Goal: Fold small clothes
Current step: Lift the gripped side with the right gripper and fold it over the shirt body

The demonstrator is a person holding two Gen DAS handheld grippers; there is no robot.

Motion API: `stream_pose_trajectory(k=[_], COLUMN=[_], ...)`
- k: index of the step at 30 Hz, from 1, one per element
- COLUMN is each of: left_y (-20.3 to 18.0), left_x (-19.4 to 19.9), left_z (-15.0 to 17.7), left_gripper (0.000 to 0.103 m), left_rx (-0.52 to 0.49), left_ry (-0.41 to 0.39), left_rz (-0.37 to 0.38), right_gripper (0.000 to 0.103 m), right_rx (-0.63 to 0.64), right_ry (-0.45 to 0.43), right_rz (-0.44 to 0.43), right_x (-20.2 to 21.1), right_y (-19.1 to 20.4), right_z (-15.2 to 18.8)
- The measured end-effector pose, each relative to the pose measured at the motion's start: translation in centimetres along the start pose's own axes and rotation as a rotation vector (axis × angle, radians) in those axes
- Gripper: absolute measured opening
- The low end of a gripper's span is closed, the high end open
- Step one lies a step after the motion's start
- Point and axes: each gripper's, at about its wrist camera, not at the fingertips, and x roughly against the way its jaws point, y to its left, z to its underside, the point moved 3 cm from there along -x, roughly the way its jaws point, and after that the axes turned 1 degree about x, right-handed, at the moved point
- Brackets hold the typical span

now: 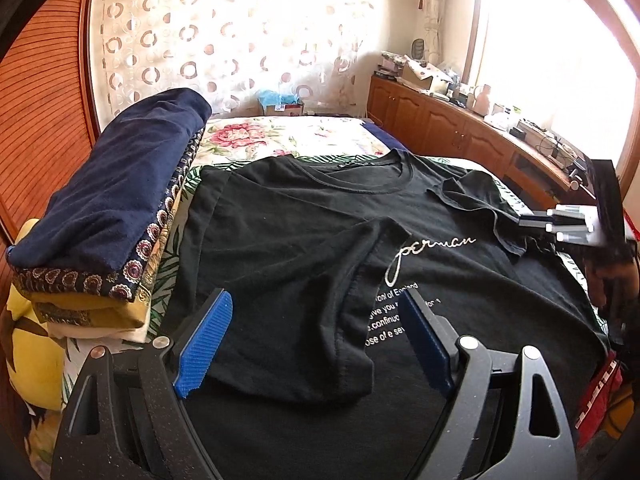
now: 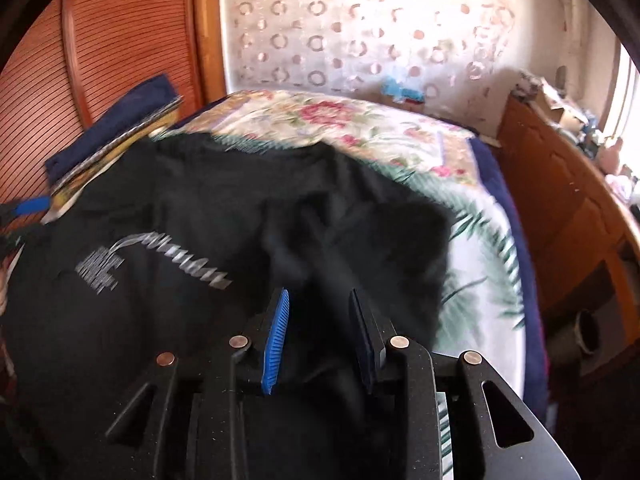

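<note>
We have the black T-shirt (image 1: 304,240) spread front-up on the flowered bedspread (image 1: 280,136), and everything else we place from it. Its neckline points away from us toward the patterned curtain (image 1: 224,32), and white lettering (image 1: 432,248) runs across its chest. One sleeve (image 1: 352,280) is already folded in over the chest, its hem lying just beside the lettering; the other sleeve (image 1: 480,204) lies folded in at the shirt's far shoulder.

Over the shirt's near part, our left gripper (image 1: 316,316) hangs with its blue pads spread wide. The folded sleeve lies between them, but neither pad presses on it. At the shirt's sleeve-side edge we catch the right gripper (image 1: 560,222) from the left wrist camera. From its own blurred view, the right gripper (image 2: 318,300) sits above the shirt (image 2: 200,220) with its pads parted a moderate way, nothing pinched; dark cloth lies under the gap and we see no pad touching it.

Beside the shirt, on the side away from the right gripper, stands a stack of folded clothes (image 1: 108,216), a navy piece on top and patterned and yellow pieces under it. Beyond the shirt's other side runs a wooden cabinet (image 1: 440,120) under a bright window (image 1: 552,52), its top crowded with small things.
</note>
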Motion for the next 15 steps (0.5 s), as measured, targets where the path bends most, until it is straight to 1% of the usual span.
stream_pose_trajectory(k=[3,4,7,8,10,12,13,14,15], left_y=[-0.2,-0.2,0.0,0.1,0.2,0.3,0.3,0.4,0.4], left_x=[0.1,0.1,0.1,0.0,-0.1,0.0,0.1,0.1,0.1], left_z=[0.1,0.1,0.0,0.1,0.1,0.1,0.1,0.1,0.1], left_gripper=[0.086,0.086,0.086,0.086,0.086,0.086,0.086,0.086,0.086], left_rx=[-0.004,-0.005,-0.004,-0.001,0.001,0.002,0.003,0.005,0.007], left_ry=[0.001,0.002,0.001,0.001,0.004,0.001,-0.001,-0.002,-0.003], left_rz=[0.0,-0.003,-0.01,-0.01,-0.014,-0.016,-0.016,-0.017,-0.017], right_gripper=[0.032,0.032,0.032,0.03,0.013,0.004,0.004,0.004,0.004], right_rx=[0.021,0.035,0.061,0.056,0.059,0.074,0.077,0.073,0.055], right_ry=[0.028,0.041,0.064,0.058,0.065,0.054,0.049,0.044,0.035], right_rz=[-0.028,-0.022,0.035,0.042,0.058,0.04,0.038,0.028,0.002], right_x=[-0.6,-1.0,-2.2,-2.4,-2.3,-1.4,-1.3,-1.0,-0.6], right_y=[2.1,2.4,3.1,3.2,3.6,4.1,3.4,3.5,3.4], right_z=[0.9,1.2,1.4,1.2,0.9,0.6,0.6,0.5,0.3])
